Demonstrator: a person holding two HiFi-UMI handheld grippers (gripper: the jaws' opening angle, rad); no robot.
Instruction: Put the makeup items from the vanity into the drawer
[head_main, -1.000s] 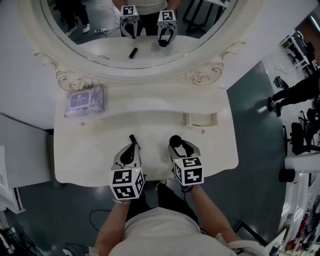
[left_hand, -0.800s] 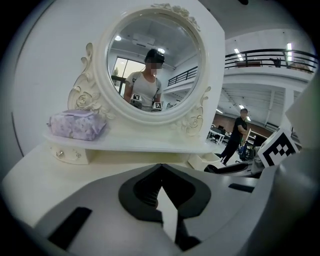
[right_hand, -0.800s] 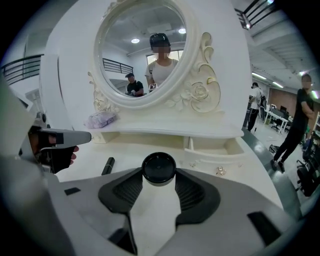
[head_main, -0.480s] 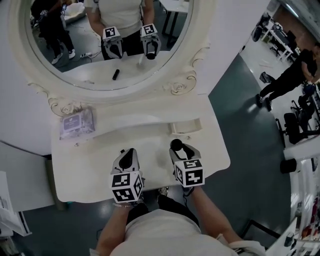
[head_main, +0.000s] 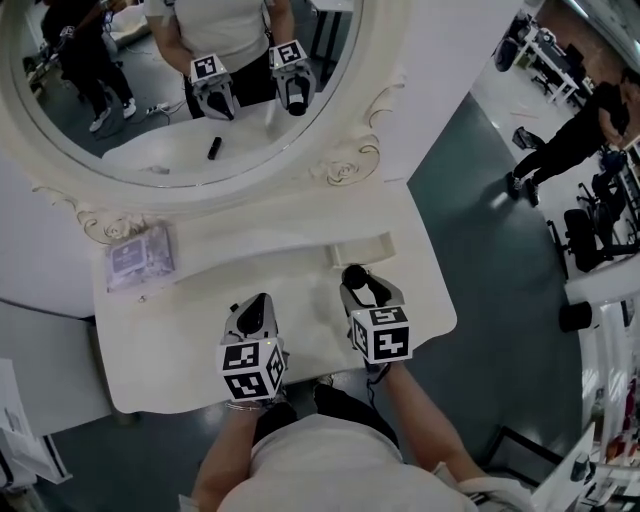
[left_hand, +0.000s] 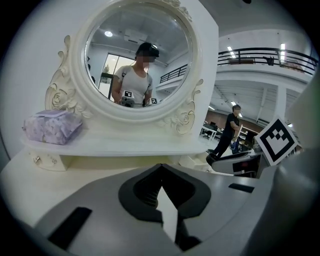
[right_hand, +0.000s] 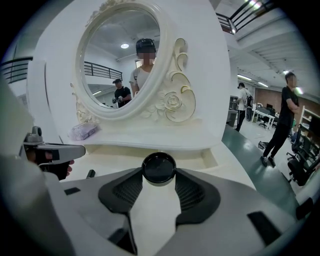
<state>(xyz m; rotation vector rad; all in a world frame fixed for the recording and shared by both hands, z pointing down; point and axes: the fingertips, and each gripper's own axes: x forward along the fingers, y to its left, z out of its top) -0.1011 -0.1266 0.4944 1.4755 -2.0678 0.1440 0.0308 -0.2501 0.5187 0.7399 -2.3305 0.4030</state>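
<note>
left gripper (left_hand: 160, 169): jaws closed tip to tip, nothing held | right gripper (right_hand: 159, 176): jaws clamped on round black-lidded makeup jar (right_hand: 159, 167) at the tips | jar over cream vanity top (head_main: 170, 340), near small open drawer (head_main: 366, 250) | slim black tube (right_hand: 90, 173) lies on the top beside left gripper

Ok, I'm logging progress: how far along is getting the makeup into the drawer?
Early. Done: the small drawer stands open, with nothing visible inside. In hand: the right gripper is shut on a round black container, just in front of the drawer. Left: a small black tube lies on the vanity top beside the left gripper, whose jaws are together and empty, and a purple packet sits on the shelf.
</note>
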